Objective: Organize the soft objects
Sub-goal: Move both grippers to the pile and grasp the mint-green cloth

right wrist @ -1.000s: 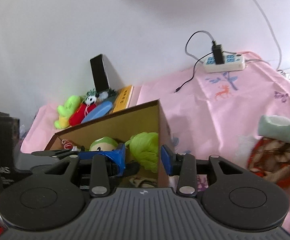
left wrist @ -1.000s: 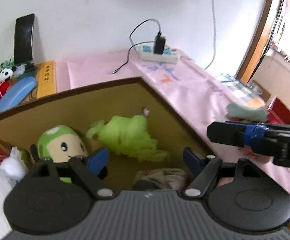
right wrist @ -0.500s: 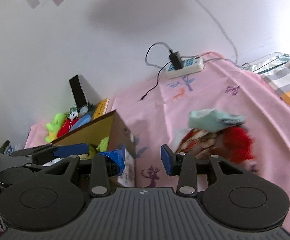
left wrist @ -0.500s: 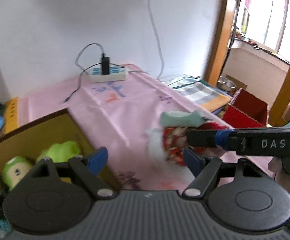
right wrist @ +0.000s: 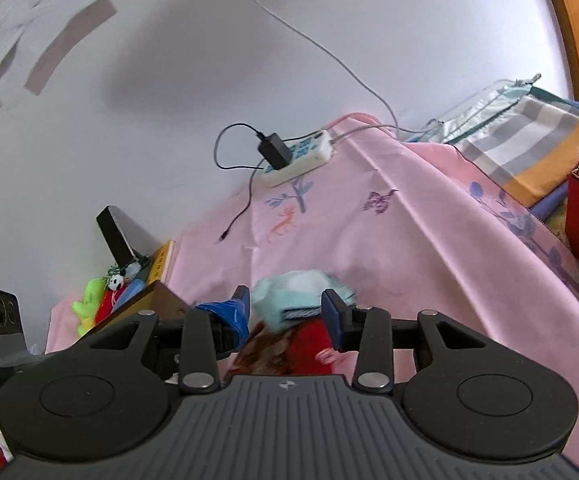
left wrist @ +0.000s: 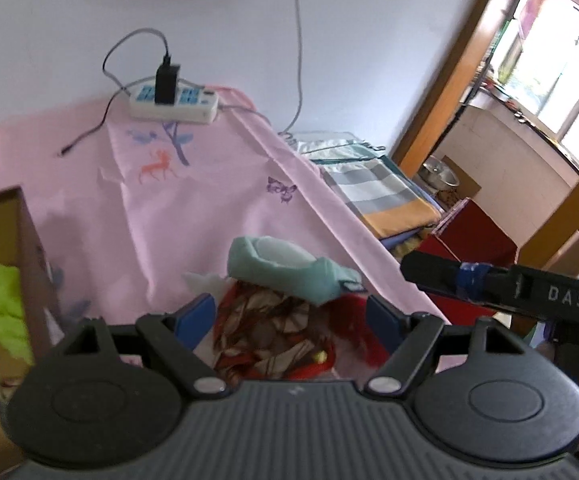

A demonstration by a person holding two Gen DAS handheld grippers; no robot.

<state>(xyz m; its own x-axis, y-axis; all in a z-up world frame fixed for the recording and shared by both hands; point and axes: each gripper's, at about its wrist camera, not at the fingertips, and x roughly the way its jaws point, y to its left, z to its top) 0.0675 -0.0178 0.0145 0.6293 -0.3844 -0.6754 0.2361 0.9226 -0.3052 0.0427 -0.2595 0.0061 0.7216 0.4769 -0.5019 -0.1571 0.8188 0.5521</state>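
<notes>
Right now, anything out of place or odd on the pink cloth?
Yes: a heap of soft things lies loose on the pink cloth, outside the cardboard box, with a mint-green piece askew on top. Both grippers, left and right, are open over it. A loose charger cable end trails from the power strip.

Pink-clothed table point(left wrist: 193, 216): toy pile point(left wrist: 281, 320), power strip point(left wrist: 173, 104).

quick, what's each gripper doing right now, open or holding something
Left gripper: open, holding nothing, fingers either side of the red patterned soft toy.
Right gripper: open, holding nothing, fingers flanking the mint green soft item, not closed on it.
</notes>
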